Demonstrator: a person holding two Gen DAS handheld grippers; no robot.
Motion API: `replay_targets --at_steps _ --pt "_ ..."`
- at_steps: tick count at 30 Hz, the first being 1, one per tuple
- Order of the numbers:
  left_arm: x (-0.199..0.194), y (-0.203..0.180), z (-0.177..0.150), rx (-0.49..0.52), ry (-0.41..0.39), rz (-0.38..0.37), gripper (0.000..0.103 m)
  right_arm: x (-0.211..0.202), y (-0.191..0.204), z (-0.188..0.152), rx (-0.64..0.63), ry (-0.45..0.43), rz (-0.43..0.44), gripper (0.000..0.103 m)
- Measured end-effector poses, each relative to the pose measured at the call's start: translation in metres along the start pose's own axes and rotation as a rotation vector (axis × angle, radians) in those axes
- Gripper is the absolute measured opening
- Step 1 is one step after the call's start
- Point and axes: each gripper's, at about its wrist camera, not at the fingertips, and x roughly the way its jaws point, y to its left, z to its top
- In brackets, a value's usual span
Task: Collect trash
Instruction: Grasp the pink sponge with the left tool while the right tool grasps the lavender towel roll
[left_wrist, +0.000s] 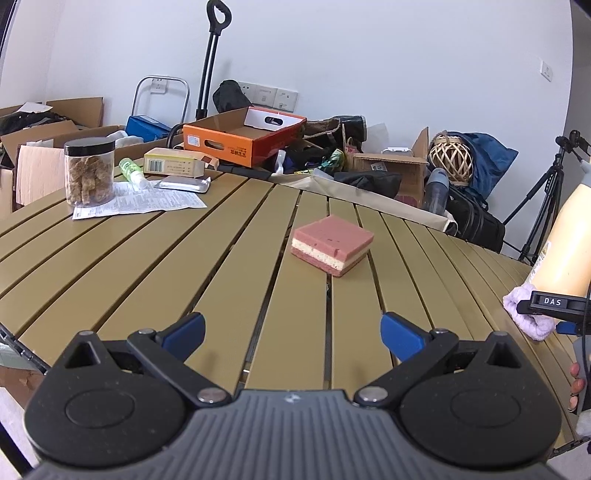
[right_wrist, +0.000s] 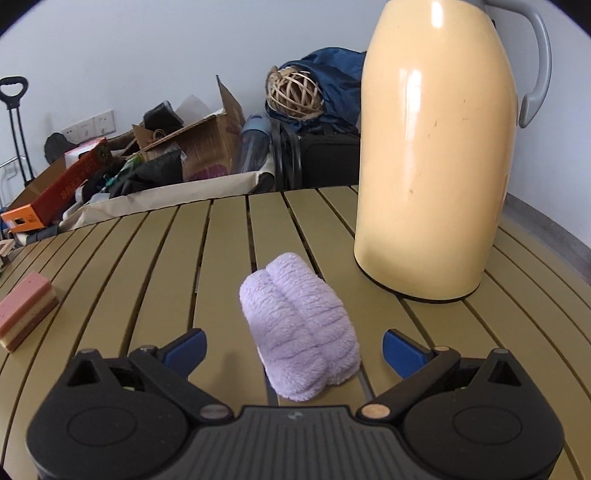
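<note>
Nothing appears collected yet. The right gripper (right_wrist: 294, 349) has its fingers spread wide around the lilac cloth roll (right_wrist: 299, 328) at lower centre of the slatted surface (right_wrist: 147, 258), not pressing it. The left gripper (left_wrist: 293, 334) is equally released, empty, facing the layered pink block (left_wrist: 331, 245) mid-frame.

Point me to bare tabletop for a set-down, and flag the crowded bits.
Bare slats run from the left gripper to the layered block, and left of it toward the papers. Crowded: far-left corner with jar, box and foil pack; right edge, where the towel lies by the thermos.
</note>
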Motion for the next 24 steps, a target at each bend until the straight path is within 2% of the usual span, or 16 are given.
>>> replay_targets --at_steps 3,5,7,8,12,17,24 --pt "0.000 0.004 0.001 -0.009 -0.001 -0.002 0.103 0.003 0.001 0.001 0.017 0.011 -0.005 0.085" --pt "0.000 0.006 0.002 -0.014 0.001 -0.002 0.103 0.004 0.003 0.001 0.013 0.022 -0.015 0.068" --pt "0.000 0.007 0.002 -0.021 0.004 -0.004 0.103 0.002 0.003 0.000 0.010 0.023 -0.020 0.055" --pt "0.000 0.007 0.003 -0.024 0.004 -0.004 0.103 0.001 0.002 -0.001 0.018 0.027 -0.011 0.052" --pt "-0.003 0.005 0.003 -0.023 0.000 -0.013 0.103 -0.005 -0.003 -0.003 0.051 0.018 0.012 0.045" --pt "-0.004 0.004 0.003 -0.016 0.002 -0.026 0.103 -0.025 -0.007 -0.008 0.091 -0.036 0.021 0.035" --pt "-0.007 0.002 0.001 -0.007 0.003 -0.034 0.103 -0.064 -0.021 -0.032 0.150 -0.134 0.084 0.031"
